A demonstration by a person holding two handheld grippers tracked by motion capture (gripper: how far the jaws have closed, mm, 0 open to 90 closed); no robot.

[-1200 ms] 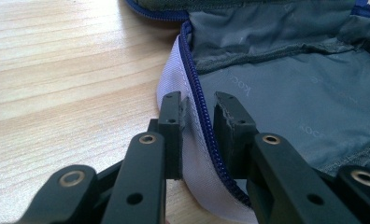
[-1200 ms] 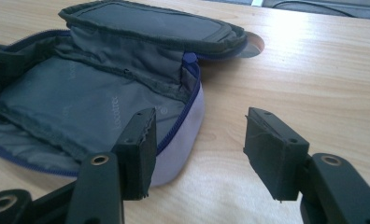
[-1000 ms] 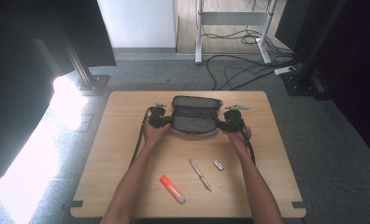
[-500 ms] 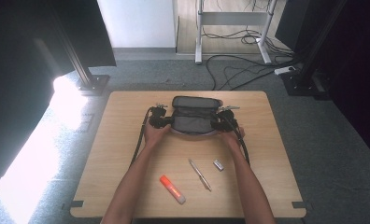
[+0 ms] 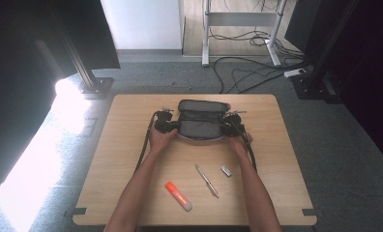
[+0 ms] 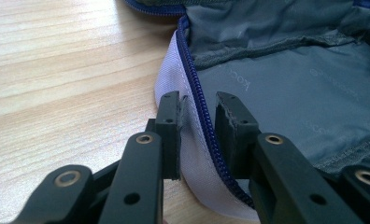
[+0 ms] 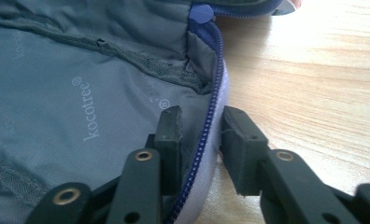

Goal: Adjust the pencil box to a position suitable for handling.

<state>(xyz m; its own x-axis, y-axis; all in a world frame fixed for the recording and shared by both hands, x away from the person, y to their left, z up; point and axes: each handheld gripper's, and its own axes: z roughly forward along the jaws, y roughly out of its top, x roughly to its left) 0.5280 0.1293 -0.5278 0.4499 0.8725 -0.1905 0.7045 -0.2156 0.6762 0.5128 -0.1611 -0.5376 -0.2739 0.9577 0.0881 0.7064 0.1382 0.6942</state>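
A grey pencil pouch lies open at the middle back of the wooden table. Its grey lining is printed with "kocotree", and a blue zipper runs along a pale lilac rim. My left gripper is at the pouch's left end. In the left gripper view its jaws straddle the zippered rim, open, with a gap on the inner side. My right gripper is at the pouch's right end, and its jaws stand open on either side of the rim there.
Nearer the person lie an orange glue stick, a slim pen and a small white block. A black cable trails along the left forearm. Bare wood lies on both sides of the pouch.
My right gripper has slid left up to the pouch's right end, and its jaws now straddle the rim. The left gripper has hardly moved.
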